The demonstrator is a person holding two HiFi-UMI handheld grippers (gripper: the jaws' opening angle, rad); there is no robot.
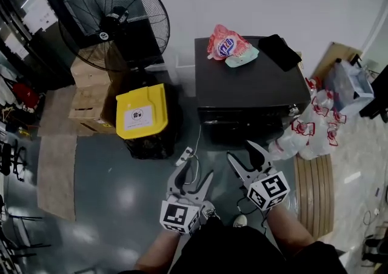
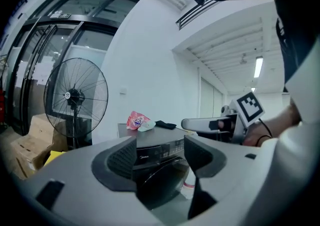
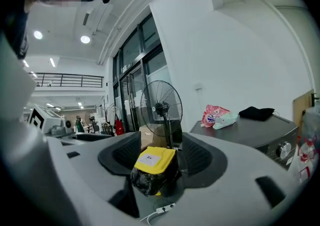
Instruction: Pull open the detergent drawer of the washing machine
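Observation:
The dark washing machine (image 1: 251, 82) stands against the white wall, seen from above, and both grippers hang in front of it, short of its front. Its front panel (image 2: 150, 156) with the drawer front at its left end looks flush. My left gripper (image 1: 197, 167) is open and empty, and its jaws frame the machine (image 2: 160, 170). To its right, my right gripper (image 1: 240, 150) is also open and empty. In the right gripper view the jaws frame the yellow-lidded bin (image 3: 152, 162), with the machine's top (image 3: 250, 125) off to the right.
A yellow-lidded bin (image 1: 142, 111) in a black bag stands left of the machine, with a floor fan (image 1: 115, 18) and cardboard boxes (image 1: 90, 94) behind it. A pink detergent bag (image 1: 225, 42) and a black cloth (image 1: 279, 50) lie on the machine. Plastic bags (image 1: 309, 130) sit at its right. A white power strip (image 1: 183, 156) lies on the floor.

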